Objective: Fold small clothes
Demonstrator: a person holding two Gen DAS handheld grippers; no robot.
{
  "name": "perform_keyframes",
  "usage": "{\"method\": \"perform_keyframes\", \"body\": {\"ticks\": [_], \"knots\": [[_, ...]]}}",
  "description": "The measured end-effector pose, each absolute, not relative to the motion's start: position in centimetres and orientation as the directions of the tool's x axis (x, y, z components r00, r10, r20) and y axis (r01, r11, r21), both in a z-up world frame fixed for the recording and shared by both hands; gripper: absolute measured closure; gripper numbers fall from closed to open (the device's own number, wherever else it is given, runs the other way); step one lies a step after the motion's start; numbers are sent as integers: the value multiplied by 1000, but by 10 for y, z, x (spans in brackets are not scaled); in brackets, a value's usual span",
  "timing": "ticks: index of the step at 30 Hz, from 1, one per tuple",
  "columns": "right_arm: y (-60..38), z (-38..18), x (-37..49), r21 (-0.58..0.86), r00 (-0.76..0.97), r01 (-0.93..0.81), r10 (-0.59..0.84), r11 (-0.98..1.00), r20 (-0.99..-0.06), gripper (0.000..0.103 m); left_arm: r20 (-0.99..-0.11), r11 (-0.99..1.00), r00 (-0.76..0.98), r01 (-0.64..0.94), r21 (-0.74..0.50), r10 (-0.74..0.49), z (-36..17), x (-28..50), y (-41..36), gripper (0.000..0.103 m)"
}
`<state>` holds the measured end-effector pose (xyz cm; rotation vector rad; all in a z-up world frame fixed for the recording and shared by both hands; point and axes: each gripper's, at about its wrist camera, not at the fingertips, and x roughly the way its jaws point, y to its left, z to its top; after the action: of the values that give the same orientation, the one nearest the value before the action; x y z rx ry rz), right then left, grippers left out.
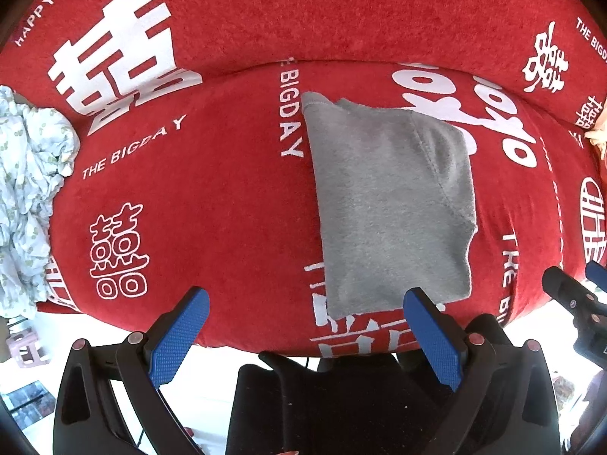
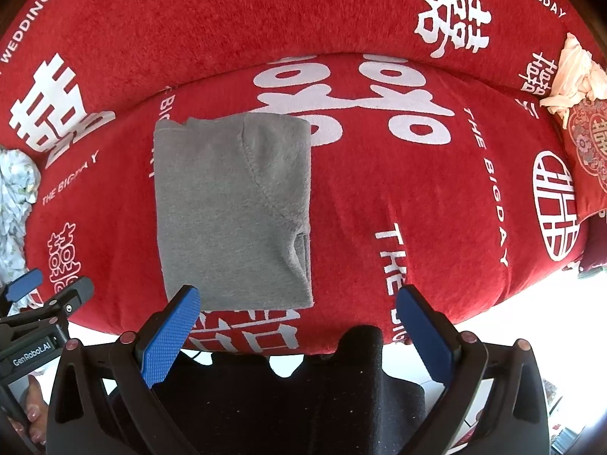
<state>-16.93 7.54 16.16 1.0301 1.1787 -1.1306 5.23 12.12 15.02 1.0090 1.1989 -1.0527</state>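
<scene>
Right now your left gripper [image 1: 306, 326] hangs released, its blue pads [image 1: 178, 337] spread wide and holding nothing, just short of the near edge of the red sofa cover [image 1: 227, 197]. Your right gripper [image 2: 297, 324] is the same: pads far apart, empty, poised at the front lip of the seat. The grey garment [image 2: 231, 208] lies flat on the seat cushion as a folded rectangle, its long sides running away from you and its near edge just beyond your fingertips. In the right wrist view your left pad [image 2: 170, 337] overlaps the garment's near left corner, though whether it touches the cloth you cannot tell. A curved seam crosses the top layer, and a small fold opening shows at the garment's right edge, low down. You have bare red cover to the right of the garment, up to the embroidered cushion [image 2: 586, 148] and the cream cloth [image 2: 573, 72] at the far right. To the left, open cover runs to a crumpled pale floral cloth [image 1: 26, 189] at the sofa's left end, well apart from the garment.
</scene>
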Motion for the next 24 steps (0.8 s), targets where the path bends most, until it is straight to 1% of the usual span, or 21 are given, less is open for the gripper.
{"method": "perform_keyframes", "body": {"ticks": [9, 24], "knots": [[74, 164, -166, 3, 24, 986, -124, 167, -992, 0, -990, 235, 99, 969, 73, -99, 152, 54, 127, 0], [75, 163, -160, 0, 23, 981, -118, 194, -993, 0, -990, 250, 103, 965, 75, -99, 151, 55, 127, 0]]}}
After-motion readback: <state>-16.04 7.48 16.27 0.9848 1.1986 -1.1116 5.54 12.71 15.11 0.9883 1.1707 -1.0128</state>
